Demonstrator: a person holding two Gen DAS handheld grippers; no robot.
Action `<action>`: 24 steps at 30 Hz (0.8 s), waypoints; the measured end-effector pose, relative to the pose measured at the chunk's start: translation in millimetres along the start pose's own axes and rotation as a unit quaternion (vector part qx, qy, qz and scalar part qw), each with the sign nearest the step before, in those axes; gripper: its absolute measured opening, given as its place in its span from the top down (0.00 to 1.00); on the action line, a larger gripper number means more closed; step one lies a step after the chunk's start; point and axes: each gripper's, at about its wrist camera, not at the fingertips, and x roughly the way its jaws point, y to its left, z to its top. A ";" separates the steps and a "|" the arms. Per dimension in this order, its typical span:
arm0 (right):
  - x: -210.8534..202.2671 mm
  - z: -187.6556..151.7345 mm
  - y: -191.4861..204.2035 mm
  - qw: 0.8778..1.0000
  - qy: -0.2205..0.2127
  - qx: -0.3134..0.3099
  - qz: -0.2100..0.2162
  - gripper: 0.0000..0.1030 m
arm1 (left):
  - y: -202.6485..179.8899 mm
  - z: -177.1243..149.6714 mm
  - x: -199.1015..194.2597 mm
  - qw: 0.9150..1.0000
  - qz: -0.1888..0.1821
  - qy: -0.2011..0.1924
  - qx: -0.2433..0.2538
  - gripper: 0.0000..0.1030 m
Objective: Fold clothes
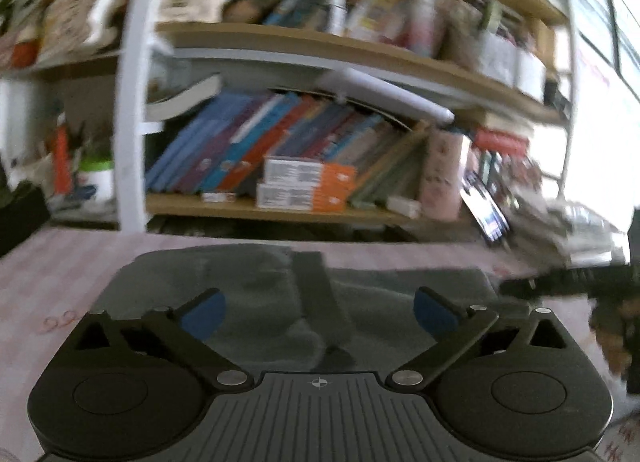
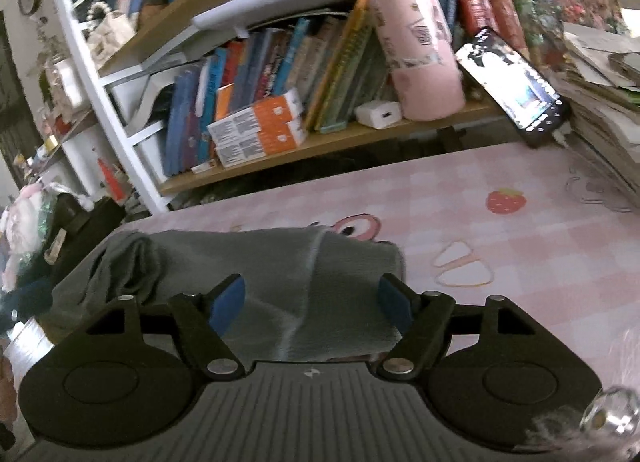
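Where the left wrist view blurs, the left tongs (image 1: 318,312) gape wide, gripping nothing, above the grey garment (image 1: 280,294) at lower centre on the pink checked worktop (image 1: 48,262). Right wrist view: right tongs (image 2: 312,298) equally spread, empty, garment (image 2: 280,262) lower left, bookshelf (image 2: 320,137) above.

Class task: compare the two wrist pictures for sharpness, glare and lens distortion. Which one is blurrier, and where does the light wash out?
Left wrist view: motion-blurred throughout, the books smeared; glare washes out the window at right. Right wrist view: sharper, the grey garment and strawberry print clear. Both: fisheye bends the shelf board, and corners go dark.
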 end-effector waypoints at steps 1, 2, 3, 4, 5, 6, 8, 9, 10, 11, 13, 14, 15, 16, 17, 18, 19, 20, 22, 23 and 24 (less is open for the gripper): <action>-1.7 1.4 -3.2 1.000 -0.001 0.003 0.000 0.29 | -7.3 -0.8 3.0 1.000 -0.002 0.005 0.011 0.00; -3.0 2.3 -6.4 1.000 0.000 0.008 0.003 0.29 | -14.9 -1.9 6.1 1.000 -0.004 0.011 0.021 0.00; -3.3 3.2 -9.6 1.000 0.003 0.016 0.007 0.28 | -20.8 -2.7 8.7 0.999 -0.007 0.015 0.028 0.00; -2.4 3.8 -12.6 1.000 0.009 0.025 0.011 0.28 | -27.0 -3.7 11.6 0.999 -0.010 0.019 0.035 0.00; -1.1 3.6 -15.2 0.999 0.018 0.035 0.014 0.28 | -32.7 -4.6 14.3 0.999 -0.013 0.022 0.042 0.00; 0.7 3.2 -17.1 0.998 0.027 0.046 0.017 0.28 | -38.2 -5.5 16.9 0.998 -0.016 0.026 0.048 0.00; 5.1 2.7 -19.0 0.997 0.042 0.067 0.025 0.28 | -48.5 -5.9 21.9 0.997 -0.019 0.033 0.062 0.00; 7.1 2.0 -19.3 0.996 0.048 0.075 0.030 0.28 | -53.8 -6.2 24.9 0.997 -0.021 0.038 0.071 0.00; 9.2 1.3 -19.7 0.994 0.055 0.083 0.035 0.28 | -58.8 -6.4 27.8 0.996 -0.023 0.042 0.080 0.00; 11.2 0.7 -20.0 0.993 0.061 0.090 0.039 0.27 | -63.7 -6.5 30.6 0.994 -0.024 0.047 0.090 0.00; 14.7 2.5 -19.4 0.992 0.069 0.096 0.041 0.27 | -75.9 -6.8 38.4 0.991 -0.024 0.057 0.115 0.00; 16.2 4.1 -18.8 0.992 0.072 0.096 0.041 0.27 | -81.7 -7.1 41.6 0.990 -0.022 0.060 0.126 0.00; 17.8 5.6 -18.3 0.992 0.075 0.097 0.040 0.28 | -87.6 -7.6 45.0 0.989 -0.020 0.061 0.136 0.00; 19.4 7.2 -17.8 0.991 0.078 0.097 0.039 0.29 | -93.0 -8.3 48.3 0.987 -0.019 0.061 0.146 0.00; 21.1 8.5 -17.6 0.991 0.080 0.098 0.039 0.32 | -98.0 -9.4 51.5 0.986 -0.019 0.063 0.153 0.00; 22.5 8.9 -18.3 0.991 0.079 0.098 0.039 0.33 | -102.8 -10.5 54.8 0.985 -0.018 0.065 0.161 0.00; 22.9 8.6 -19.3 0.991 0.078 0.098 0.040 0.35 | -106.8 -12.2 58.0 0.984 -0.017 0.068 0.166 0.00; 22.6 8.2 -20.4 0.991 0.078 0.097 0.040 0.39 | -110.6 -14.1 61.2 0.983 -0.016 0.072 0.171 0.00; 21.6 8.3 -24.6 0.991 0.078 0.100 0.038 0.48 | -117.8 -16.7 67.4 0.980 -0.017 0.078 0.180 0.00; 21.1 8.3 -27.8 0.990 0.078 0.108 0.041 0.50 | -121.2 -16.8 70.1 0.979 -0.020 0.080 0.186 0.00; 21.0 8.3 -30.7 0.989 0.078 0.115 0.044 0.51 | -124.5 -16.9 72.9 0.978 -0.022 0.082 0.191 0.00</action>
